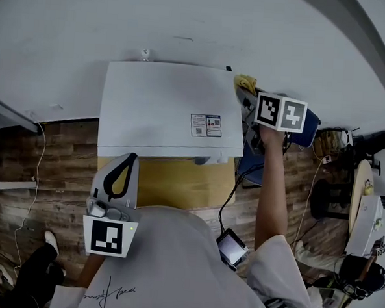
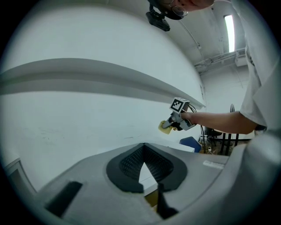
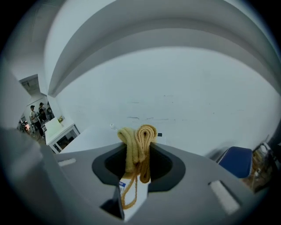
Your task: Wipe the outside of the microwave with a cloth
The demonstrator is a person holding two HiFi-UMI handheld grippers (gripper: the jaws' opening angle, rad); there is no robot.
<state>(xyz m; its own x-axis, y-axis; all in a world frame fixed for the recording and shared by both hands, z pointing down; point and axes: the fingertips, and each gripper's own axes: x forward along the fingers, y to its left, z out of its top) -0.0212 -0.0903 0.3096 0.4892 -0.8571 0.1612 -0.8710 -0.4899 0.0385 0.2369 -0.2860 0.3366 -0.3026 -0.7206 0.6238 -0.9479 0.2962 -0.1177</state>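
A tan worktop [image 1: 171,184] carries the white microwave [image 1: 166,106], which stands on it with its back near the wall; a bare strip of worktop shows in front of it. Below is a dark wood-plank floor [image 1: 54,174], with a white cable [image 1: 39,167] on the left and a black cable [image 1: 229,198] trailing down on the right.

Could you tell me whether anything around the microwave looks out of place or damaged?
Nothing stands out: the microwave sits square and looks undamaged, and the right gripper holds the yellow cloth at its rear right corner.
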